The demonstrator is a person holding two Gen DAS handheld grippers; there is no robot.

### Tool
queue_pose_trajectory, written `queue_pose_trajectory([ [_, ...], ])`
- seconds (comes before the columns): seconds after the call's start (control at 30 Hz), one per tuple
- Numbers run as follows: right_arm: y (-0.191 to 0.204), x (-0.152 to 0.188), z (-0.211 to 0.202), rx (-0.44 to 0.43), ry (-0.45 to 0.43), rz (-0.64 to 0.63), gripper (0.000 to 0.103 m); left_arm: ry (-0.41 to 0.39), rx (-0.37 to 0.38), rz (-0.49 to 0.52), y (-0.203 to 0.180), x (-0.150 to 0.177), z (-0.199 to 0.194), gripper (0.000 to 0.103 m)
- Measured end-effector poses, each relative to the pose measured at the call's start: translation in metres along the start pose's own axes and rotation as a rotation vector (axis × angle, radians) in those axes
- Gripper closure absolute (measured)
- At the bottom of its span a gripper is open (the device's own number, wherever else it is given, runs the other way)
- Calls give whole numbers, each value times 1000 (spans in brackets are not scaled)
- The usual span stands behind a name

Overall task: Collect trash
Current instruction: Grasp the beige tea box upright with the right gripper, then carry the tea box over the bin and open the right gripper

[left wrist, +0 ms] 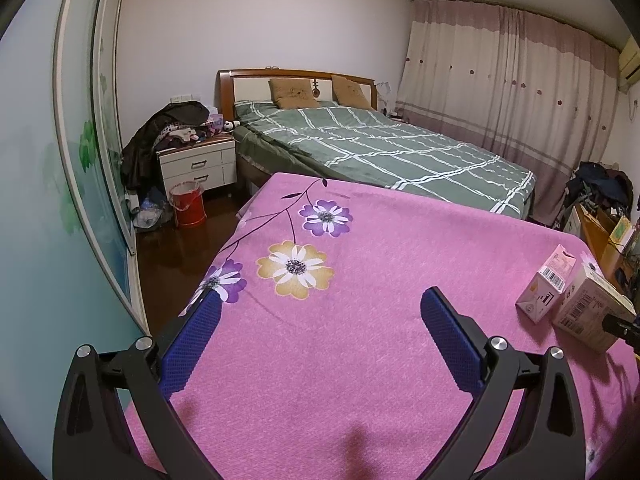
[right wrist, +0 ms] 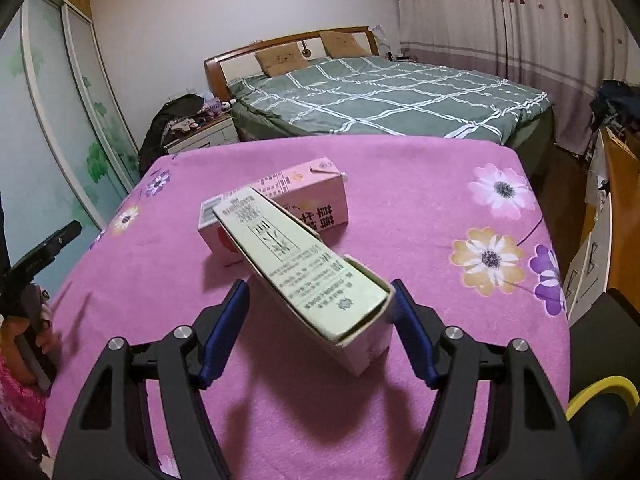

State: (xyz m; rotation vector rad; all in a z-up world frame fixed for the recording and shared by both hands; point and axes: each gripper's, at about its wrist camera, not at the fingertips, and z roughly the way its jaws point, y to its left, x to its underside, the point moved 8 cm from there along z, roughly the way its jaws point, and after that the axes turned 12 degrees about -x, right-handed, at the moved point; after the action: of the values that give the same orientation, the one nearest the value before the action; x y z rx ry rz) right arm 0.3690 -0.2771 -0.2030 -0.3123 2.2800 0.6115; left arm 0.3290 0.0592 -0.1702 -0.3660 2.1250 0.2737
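Right gripper (right wrist: 318,302): jaws wide, straddling the near end of the cream-green rectangular cardboard carton (right wrist: 304,264); right blue pad just beside or touching the carton's near corner, cannot tell which; left pad apart from it.
Cream-green carton: lies lengthwise on the tabletop, near end between the right jaws, far end overlapping the pink carton in the right wrist view.
Pink rectangular drink carton (right wrist: 308,196): lies on its side just behind the cream-green one, toward the far edge of the tabletop; touching or not, cannot tell.
Left gripper (left wrist: 320,312): jaws wide, nothing between them, hovering over the left side of the tabletop.
Both cartons, left wrist view: pink carton (left wrist: 546,290) and cream one (left wrist: 592,312) side by side near the tabletop's right edge, well apart from the left jaws.
Tabletop: pink flower-print cloth (left wrist: 380,280) covers it.
Beyond far edge: bed with green plaid blanket (left wrist: 380,148); red plastic bucket (left wrist: 187,205) on the floor by a white nightstand (left wrist: 198,162).
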Motion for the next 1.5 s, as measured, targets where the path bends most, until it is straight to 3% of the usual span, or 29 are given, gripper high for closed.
queue_pose_trajectory([
  [0.3,23,6,-5,-130,-11,1,70,7,-3,0,0,1,2,5],
  [0.57,35,12,12,-103,24,-5,67,15,-7,1,-1,3,3,5],
  [0.63,37,11,11,-95,17,-8,72,11,-8,2,-2,4,1,5],
  [0.7,40,11,5,-49,-2,-34,74,8,-8,2,-1,4,1,5],
  [0.9,44,22,-15,-17,-34,-22,75,8,-8,0,-1,4,0,5],
  [1.17,22,57,-100,77,-177,82,75,8,-9,0,-1,4,0,5],
  [1.33,-27,81,-166,254,-241,167,75,11,-8,-7,-1,3,-1,5],
  [1.5,-75,114,-210,411,-246,269,74,12,-8,-9,-1,3,-1,5],
])
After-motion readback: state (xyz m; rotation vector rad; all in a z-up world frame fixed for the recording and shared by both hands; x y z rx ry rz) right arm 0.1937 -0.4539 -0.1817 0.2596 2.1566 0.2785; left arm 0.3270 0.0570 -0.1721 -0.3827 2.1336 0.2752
